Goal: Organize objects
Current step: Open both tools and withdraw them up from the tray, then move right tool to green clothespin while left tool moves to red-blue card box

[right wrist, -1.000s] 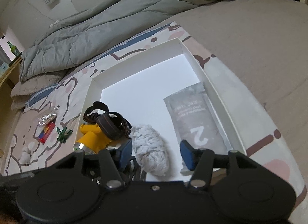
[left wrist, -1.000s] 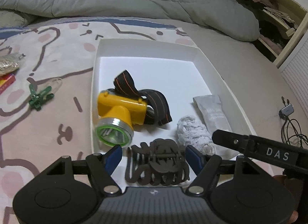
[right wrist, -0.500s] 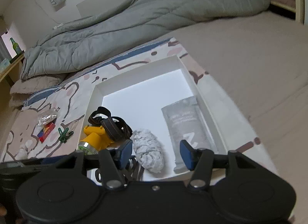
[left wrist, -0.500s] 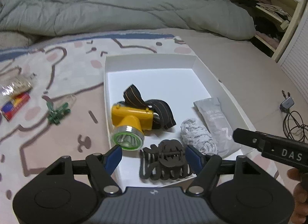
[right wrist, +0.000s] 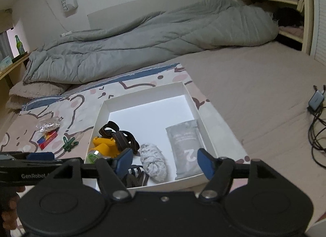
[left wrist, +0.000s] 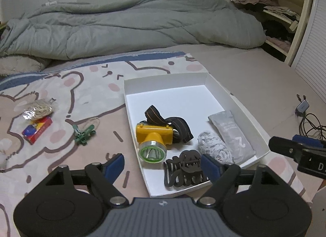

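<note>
Blue pads on my left claw (left wrist: 163, 164) stand wide apart with nothing between them, and my right claw (right wrist: 164, 162) is equally spread and empty. Over the last second I have pulled both back and up from the white box (left wrist: 169, 79): the dark hair clip (left wrist: 186, 170), which sat right between my left pads a second ago, now lies free at the box's near edge, beside the yellow headlamp (left wrist: 153, 138). Next to them rest the grey cloth wad (left wrist: 215, 149) and the grey pouch (left wrist: 232, 132), so 4 things are in. I read that as the clip being delivered. Out on the patterned blanket (left wrist: 61, 94), well apart from the box, the green clips (left wrist: 83, 134), the red packet (left wrist: 36, 129) and the foil-wrapped bundle (left wrist: 38, 111) remain. My judgement is that the green clips, nearest the box, come next for my left claw.
</note>
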Action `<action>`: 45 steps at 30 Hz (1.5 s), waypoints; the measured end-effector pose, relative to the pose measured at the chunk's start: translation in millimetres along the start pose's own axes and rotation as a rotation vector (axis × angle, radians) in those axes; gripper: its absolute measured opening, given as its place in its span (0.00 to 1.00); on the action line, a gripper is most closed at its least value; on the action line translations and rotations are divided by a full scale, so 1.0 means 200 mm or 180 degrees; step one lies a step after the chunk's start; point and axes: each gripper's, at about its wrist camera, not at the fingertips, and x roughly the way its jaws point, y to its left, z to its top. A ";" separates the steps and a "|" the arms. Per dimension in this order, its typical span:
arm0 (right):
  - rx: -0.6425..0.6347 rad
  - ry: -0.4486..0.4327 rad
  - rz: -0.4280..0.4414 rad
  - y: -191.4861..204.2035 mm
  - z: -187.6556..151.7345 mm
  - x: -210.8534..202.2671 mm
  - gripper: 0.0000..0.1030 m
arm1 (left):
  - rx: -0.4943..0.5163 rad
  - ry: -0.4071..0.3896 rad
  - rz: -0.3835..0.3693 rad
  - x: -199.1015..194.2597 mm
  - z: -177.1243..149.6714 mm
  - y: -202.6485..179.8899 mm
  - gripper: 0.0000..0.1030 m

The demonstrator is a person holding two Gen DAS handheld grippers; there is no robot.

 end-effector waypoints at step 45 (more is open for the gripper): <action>-0.0164 -0.0171 -0.0528 0.13 -0.17 -0.28 1.00 | 0.0099 -0.0326 -0.0025 -0.29 -0.13 0.18 1.00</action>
